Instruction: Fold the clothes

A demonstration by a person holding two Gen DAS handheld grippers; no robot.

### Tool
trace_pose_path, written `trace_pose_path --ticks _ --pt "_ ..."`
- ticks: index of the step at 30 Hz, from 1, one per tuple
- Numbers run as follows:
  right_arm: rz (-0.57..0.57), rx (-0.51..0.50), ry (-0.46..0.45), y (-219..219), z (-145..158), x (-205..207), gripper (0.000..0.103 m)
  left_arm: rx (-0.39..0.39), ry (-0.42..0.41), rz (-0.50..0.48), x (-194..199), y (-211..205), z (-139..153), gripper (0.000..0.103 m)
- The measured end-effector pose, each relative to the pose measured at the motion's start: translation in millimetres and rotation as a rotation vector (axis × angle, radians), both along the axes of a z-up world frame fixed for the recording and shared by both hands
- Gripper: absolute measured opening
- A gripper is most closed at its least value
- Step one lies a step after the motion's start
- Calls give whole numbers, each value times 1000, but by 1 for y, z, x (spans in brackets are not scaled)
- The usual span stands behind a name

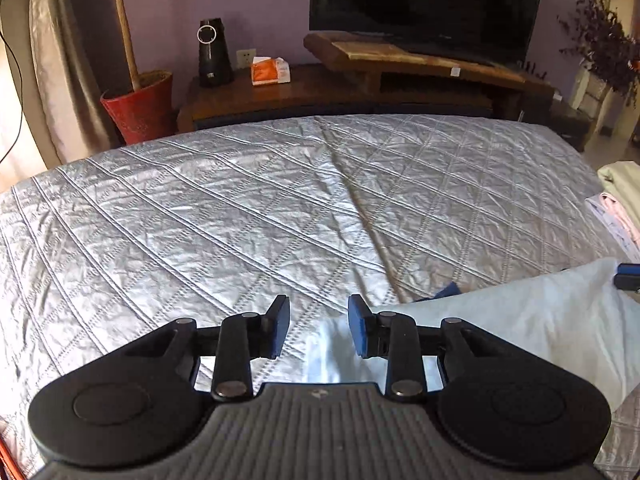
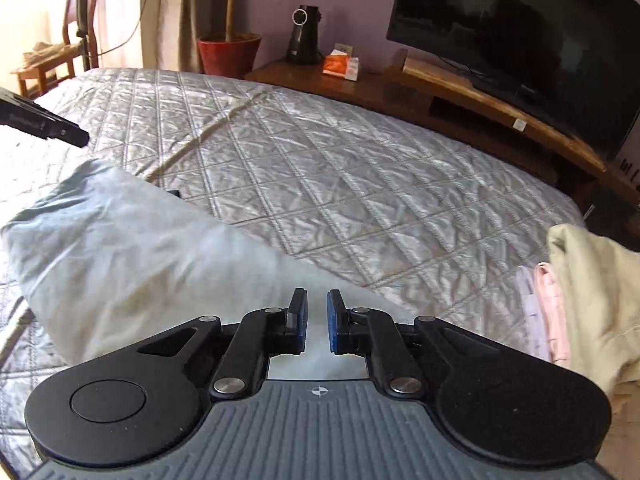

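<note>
White garment [image 2: 132, 248] is seen draped on the quilted bed [image 2: 320, 168], beneath both claws. Left gripper [image 1: 319, 330] is held wide apart, right gripper [image 2: 317, 320] slightly parted, nothing clamped. Whether a fold is starting or just released cannot be told; folded pile [image 2: 592, 280] sits right.

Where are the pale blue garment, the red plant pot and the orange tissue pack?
pale blue garment [image 2: 132, 248], right wrist view, its crumpled middle.
red plant pot [image 1: 138, 110], left wrist view, its front wall.
orange tissue pack [image 1: 266, 73], left wrist view, its orange front face.
</note>
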State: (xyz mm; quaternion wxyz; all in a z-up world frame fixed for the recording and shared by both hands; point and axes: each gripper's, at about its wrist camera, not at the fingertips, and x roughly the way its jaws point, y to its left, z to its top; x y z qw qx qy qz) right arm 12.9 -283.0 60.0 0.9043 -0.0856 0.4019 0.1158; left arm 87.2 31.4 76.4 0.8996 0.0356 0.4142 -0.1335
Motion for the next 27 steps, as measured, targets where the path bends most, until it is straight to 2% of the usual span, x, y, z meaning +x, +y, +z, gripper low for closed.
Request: trace_pose_path --ticks 2,4,7,8,11,13,14,15,16,18,19,20,22,23,24,26,27 --pt "-48 81 32 12 -13 12 13 -27 20 -19 -9 -20 -10 29" --pt "-84 102 77 17 -28 21 13 -62 59 -29 -13 -33 -21 32" --pt "-113 121 68 10 -33 21 6 -74 121 14 -7 -32 -42 35" --pt "-120 105 70 9 -33 21 0 -96 129 38 -5 -26 -47 30" --pt "-147 59 63 5 -31 20 0 -180 155 114 -1 -3 -46 17" --pt "-199 36 55 2 -27 19 0 -153 144 169 -1 6 -41 19" --pt "-225 25 51 0 -25 18 1 -141 135 210 -3 12 -37 24" --pt "-250 13 47 -1 -23 17 4 -146 133 252 -4 19 -33 30" --pt "-276 2 43 -3 -21 16 17 -176 141 299 -6 29 -30 36" --pt "-289 29 8 1 -8 4 22 -257 168 379 -15 46 -25 55" --pt "-280 62 -20 6 2 -7 34 -304 181 411 -22 53 -23 57" --pt "-271 92 -48 11 12 -17 56 -356 193 440 -32 59 -21 61" --pt "-224 112 -87 39 21 -37 74 -458 218 502 -52 70 -18 66" --pt "-192 133 -78 52 19 -41 71 -508 233 542 -64 74 -18 68" --pt "-159 153 -69 66 16 -46 62 -551 250 574 -75 76 -19 69" --pt "-114 168 -37 89 6 -49 25 -617 291 614 -88 77 -26 69" --pt "-101 168 -17 98 -1 -49 19 -650 312 634 -95 77 -29 69"
